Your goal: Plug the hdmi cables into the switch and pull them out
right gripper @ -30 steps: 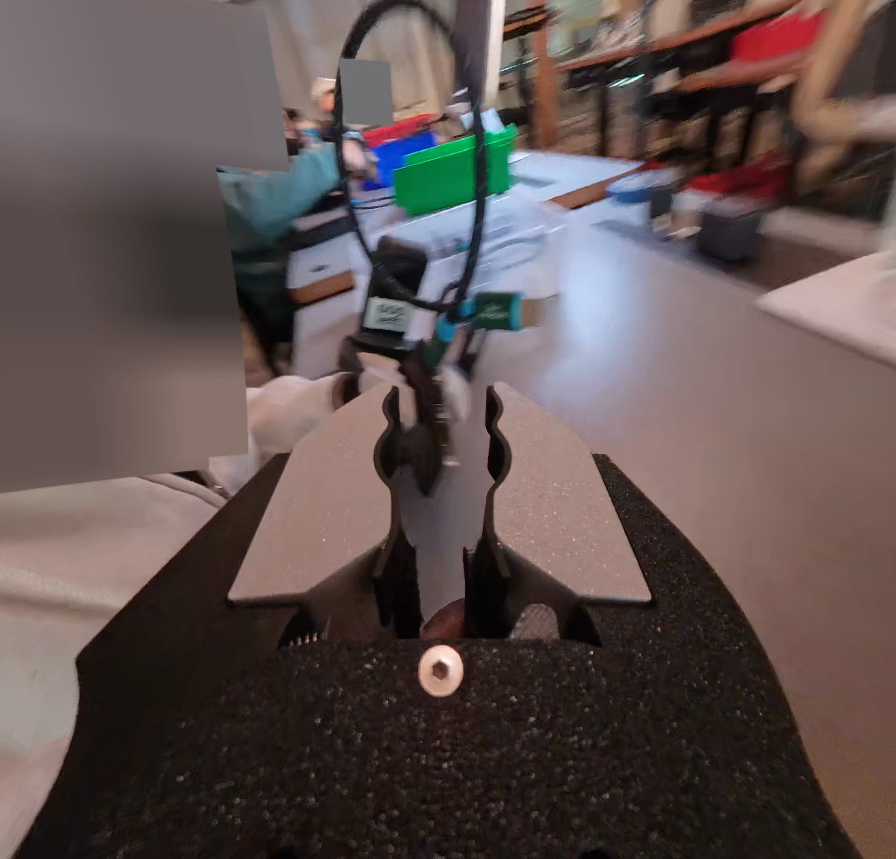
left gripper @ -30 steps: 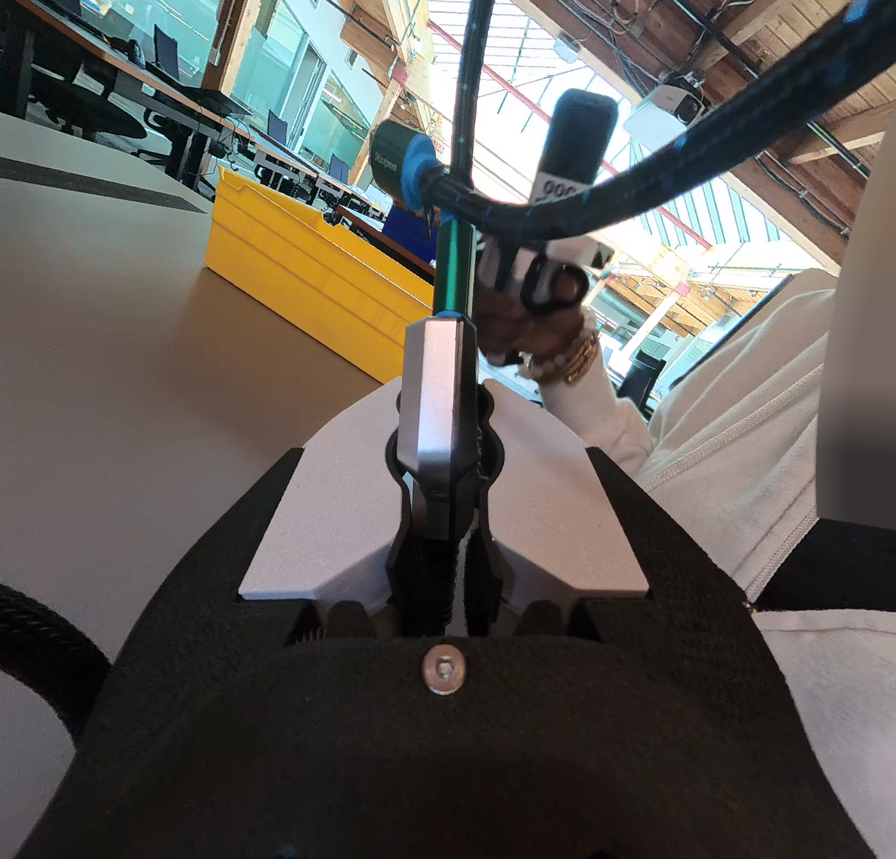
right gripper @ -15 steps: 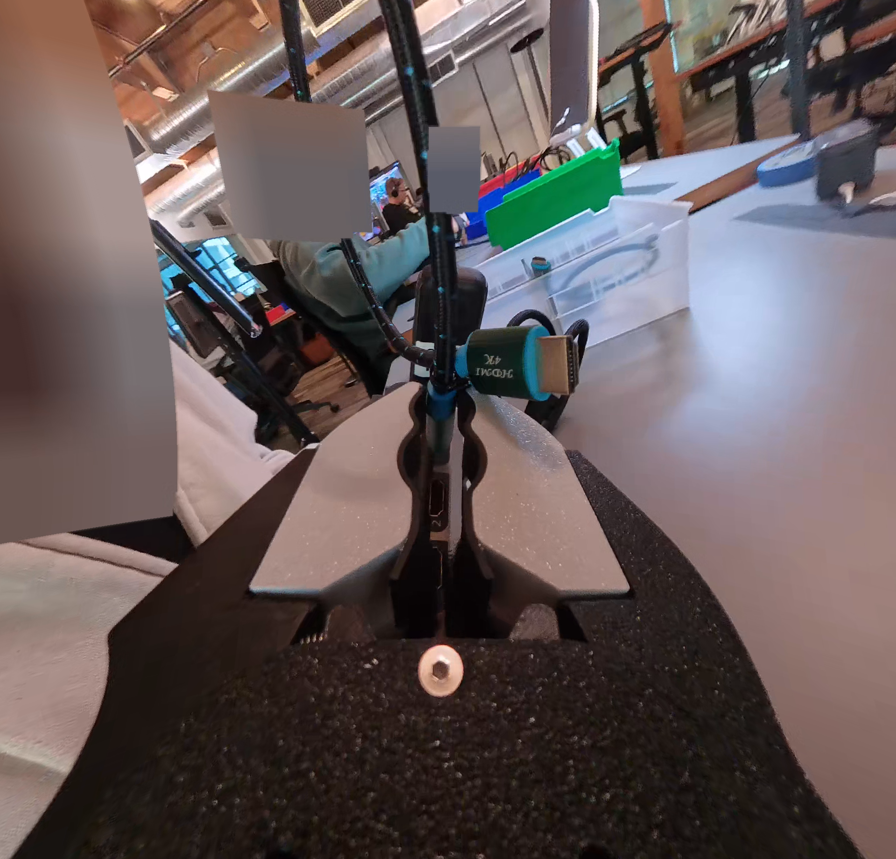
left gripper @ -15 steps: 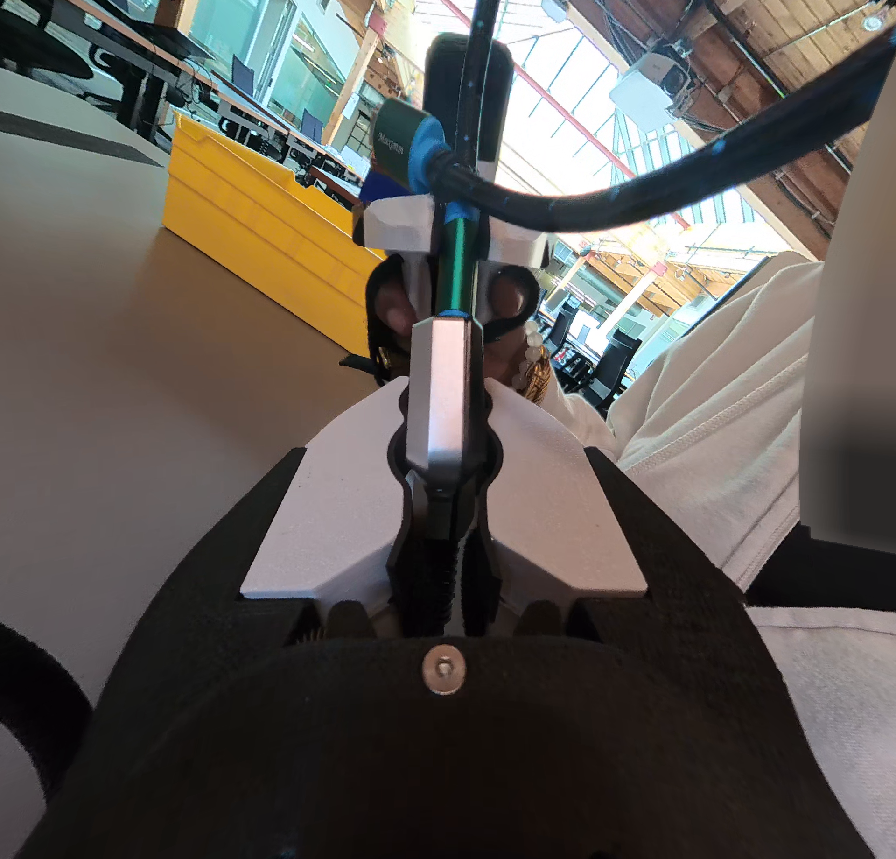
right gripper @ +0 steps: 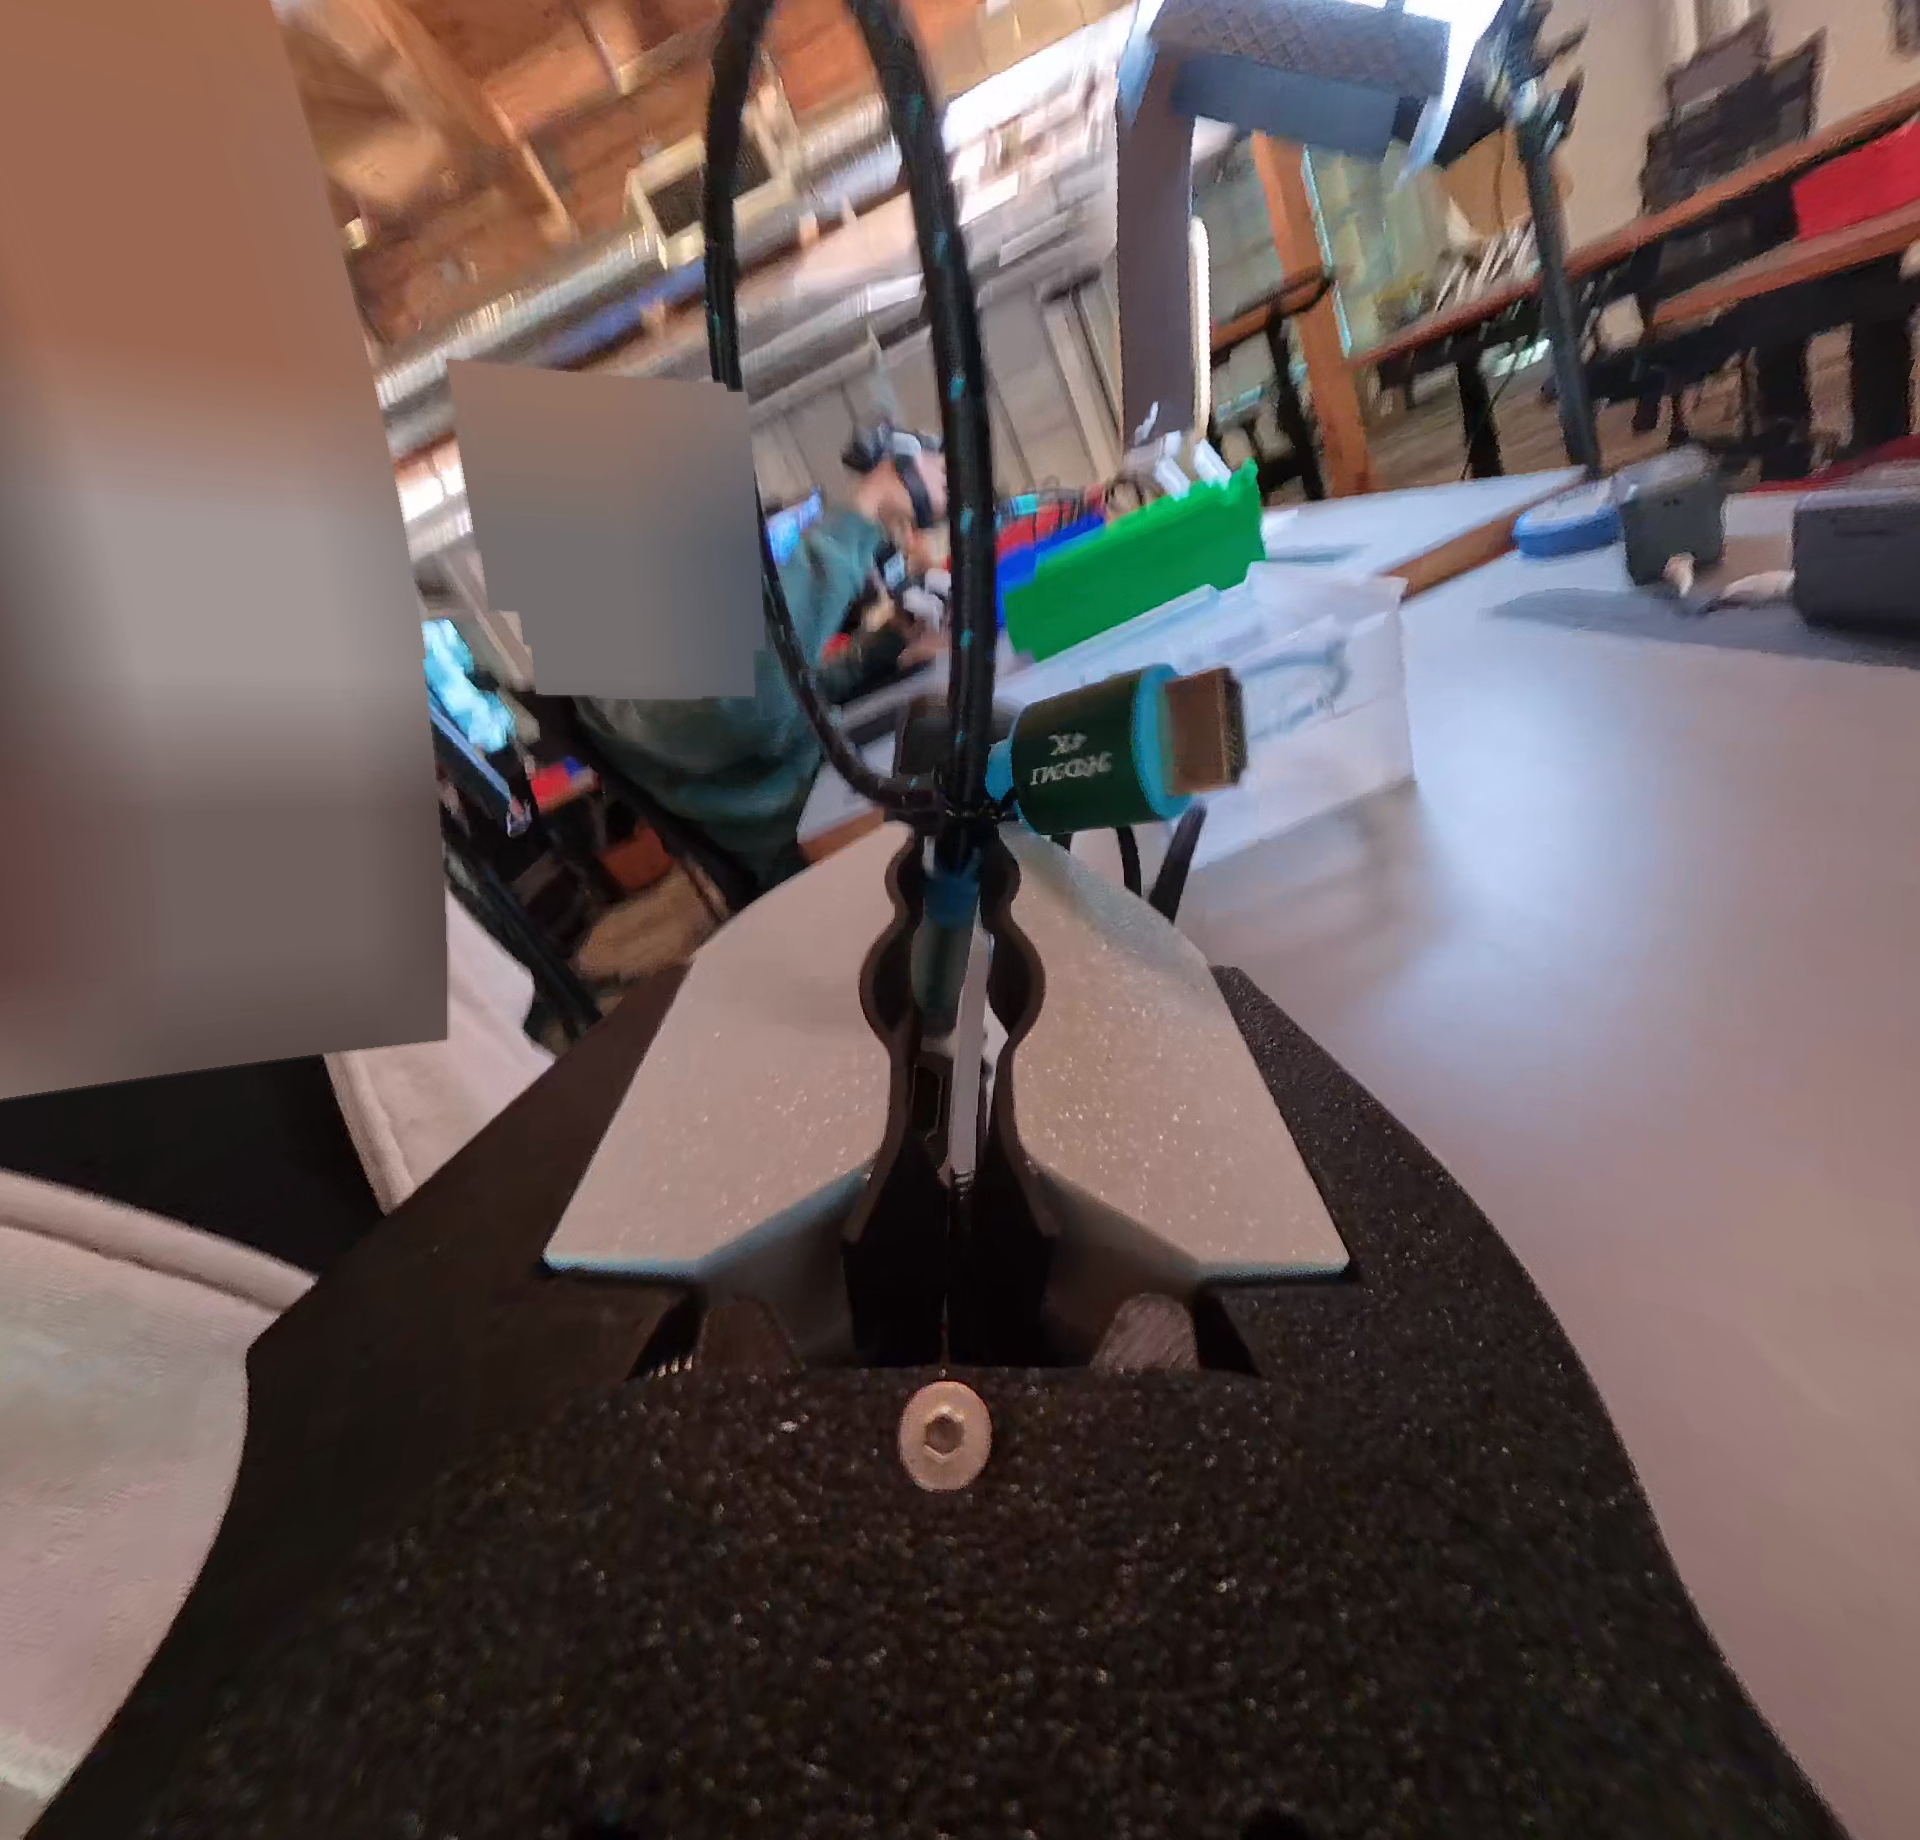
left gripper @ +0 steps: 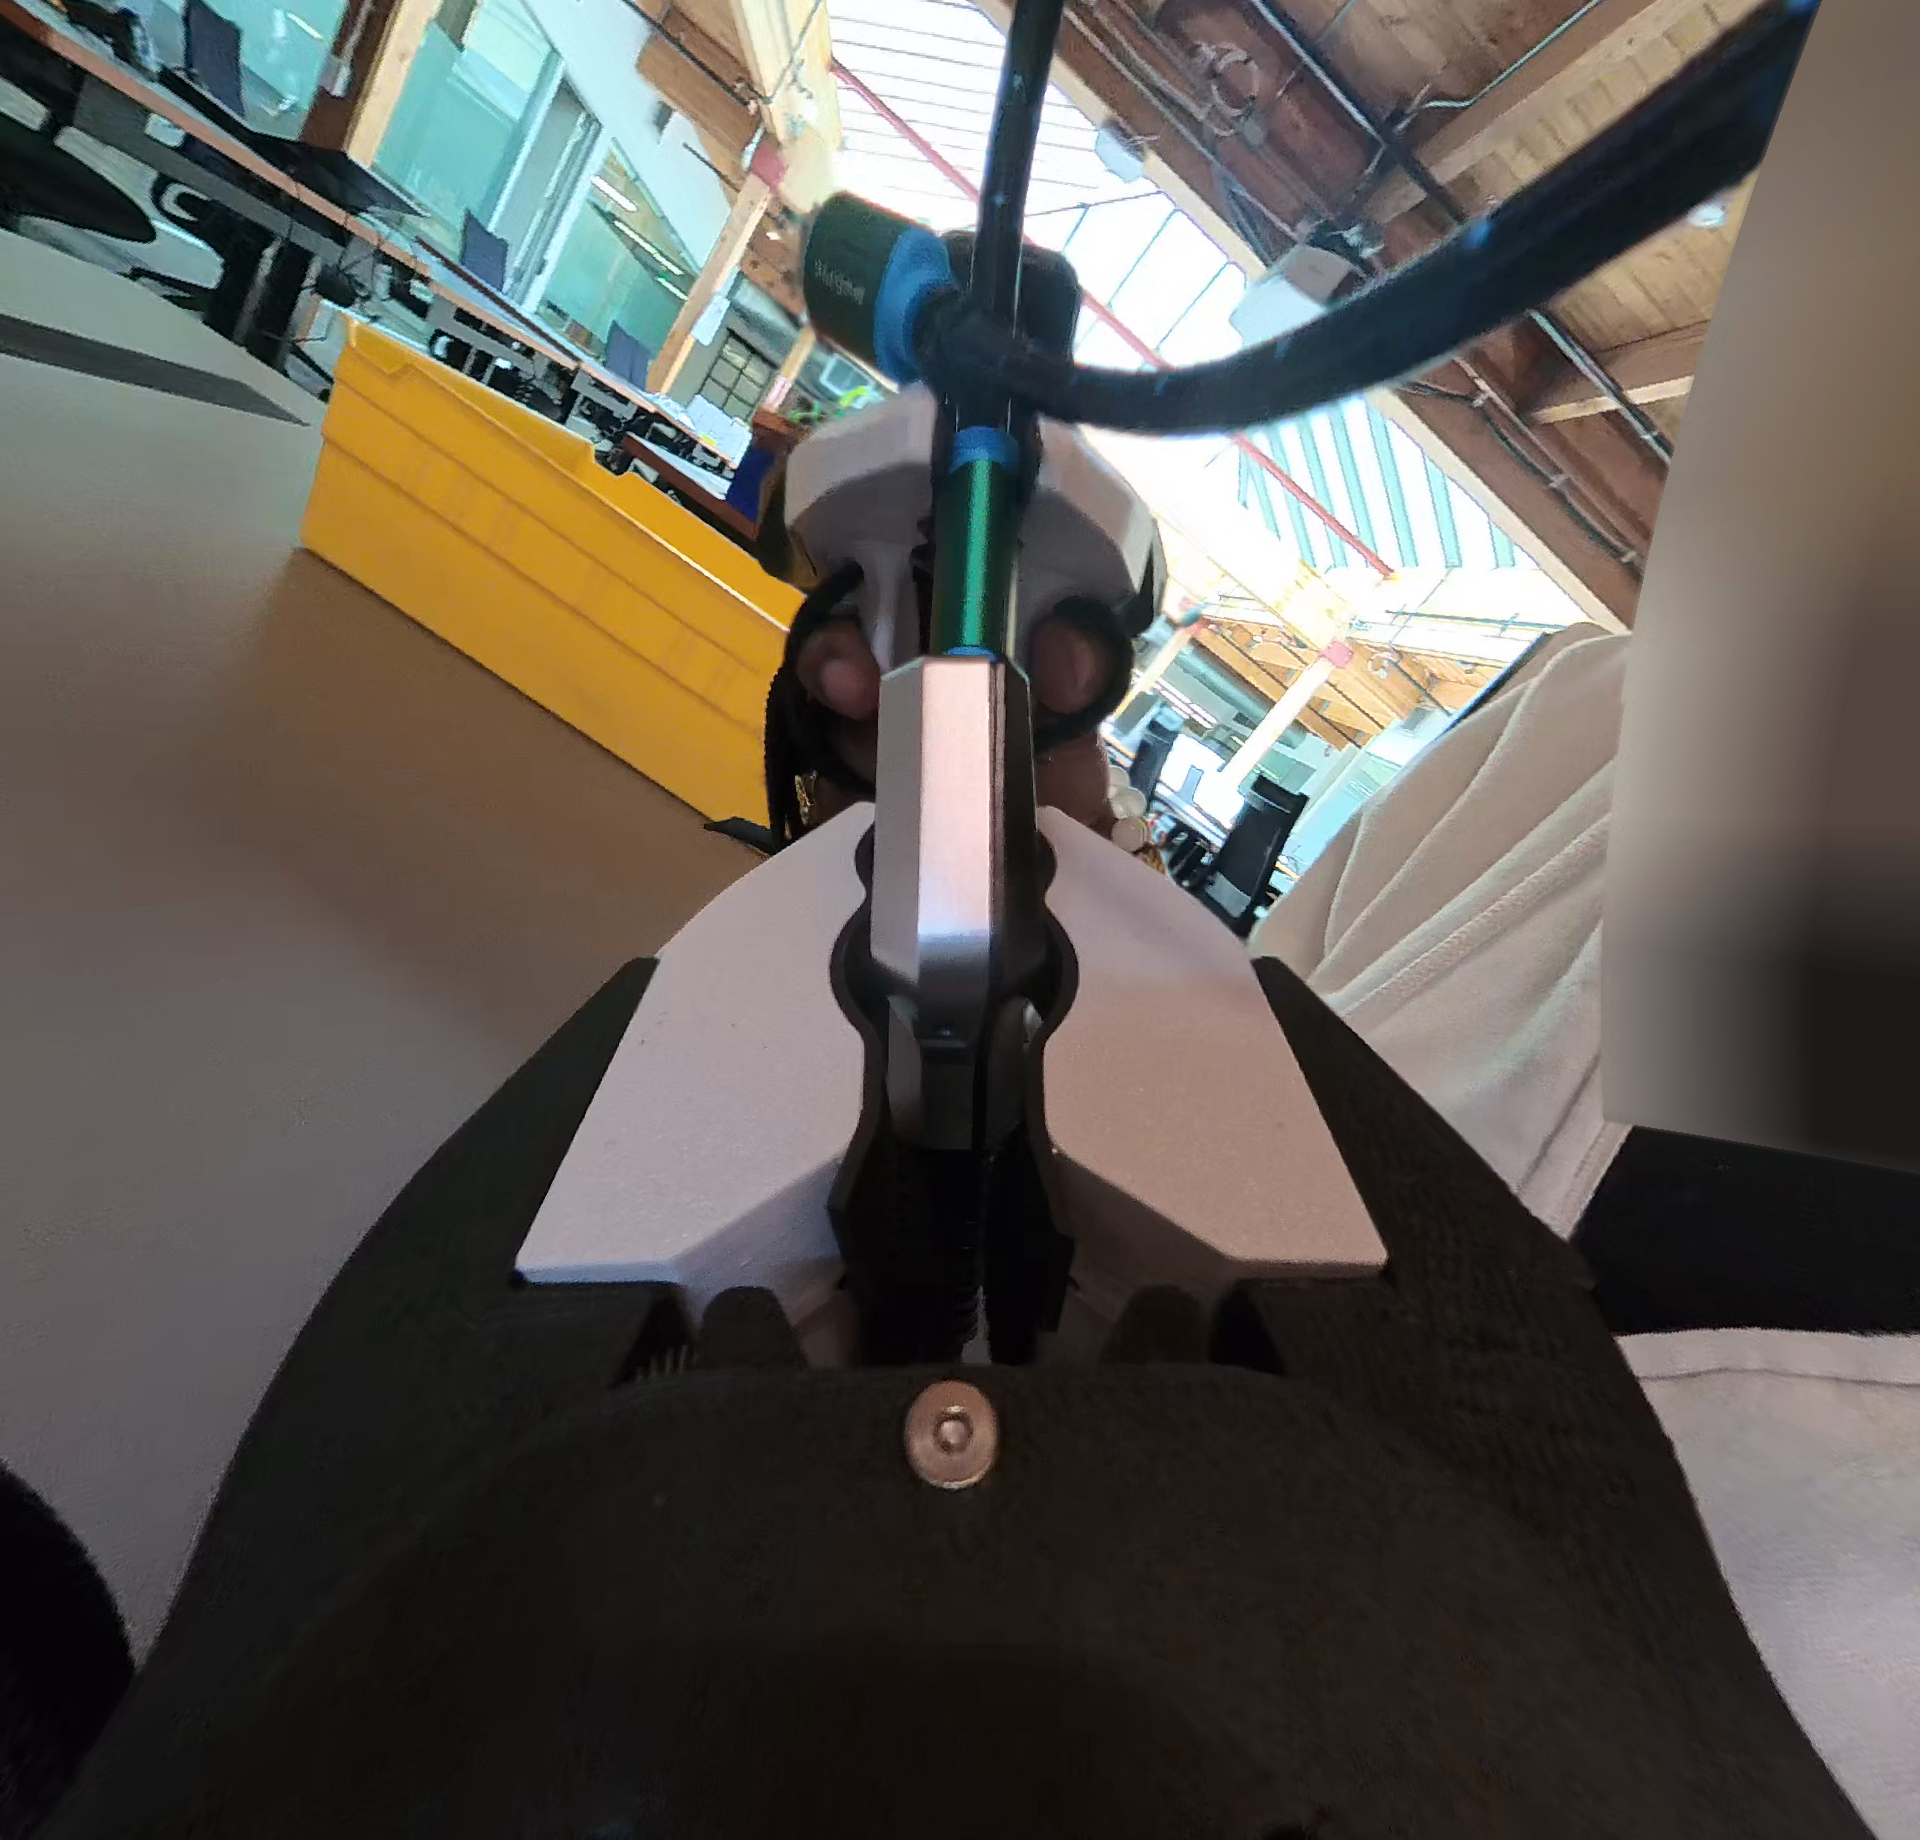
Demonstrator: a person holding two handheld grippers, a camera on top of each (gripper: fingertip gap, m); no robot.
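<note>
My left gripper (left gripper: 951, 855) is shut on the silver hdmi switch (left gripper: 940, 814) and holds it upright above the table. A green hdmi plug (left gripper: 971, 564) sits in the switch's top end. My right gripper (right gripper: 954, 876) faces the left one and is shut on this green plug (right gripper: 940, 943); its white fingers (left gripper: 852, 481) show on both sides of the plug in the left wrist view. The black braided cable (right gripper: 940, 263) loops upward. Its other green plug (right gripper: 1101, 756) hangs free with a bare gold connector, and it also shows in the left wrist view (left gripper: 852, 273).
A yellow bin (left gripper: 540, 564) stands on the grey table (left gripper: 260, 855) to the left. A clear plastic bin (right gripper: 1340, 678), a green bin (right gripper: 1132, 564), a blue tape roll (right gripper: 1564, 533) and dark objects (right gripper: 1673, 533) lie farther off. A white sleeve (left gripper: 1455, 907) is at the right.
My right gripper was open and away from the switch; it has moved in and shut on the green plug. My left gripper has kept its hold on the switch.
</note>
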